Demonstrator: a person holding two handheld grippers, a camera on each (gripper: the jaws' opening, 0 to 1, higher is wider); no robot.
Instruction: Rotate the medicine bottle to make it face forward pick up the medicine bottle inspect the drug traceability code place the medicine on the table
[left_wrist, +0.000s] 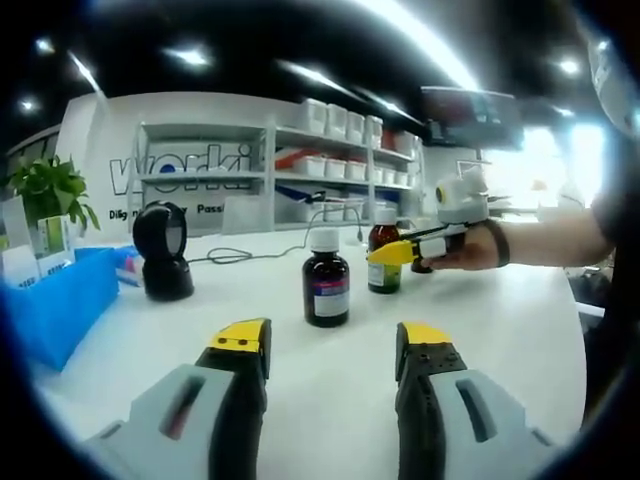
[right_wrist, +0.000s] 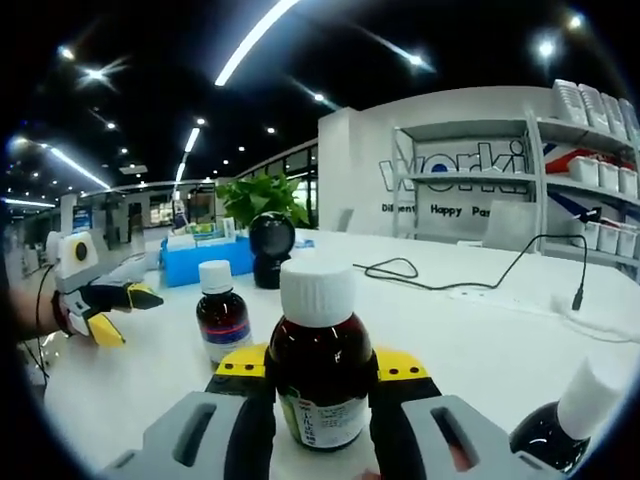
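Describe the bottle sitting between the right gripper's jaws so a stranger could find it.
On the white table, in front of the black scanner, stand brown medicine bottles with white caps. It is the one between the right gripper jaws; the other bottles stand free.

Readable lettering on the far white wall

The white back wall (right_wrist: 440, 165) bears large blue letters "worki"; beneath, small words "Happy" and partial "Pas". Bottle labels are too small to read.
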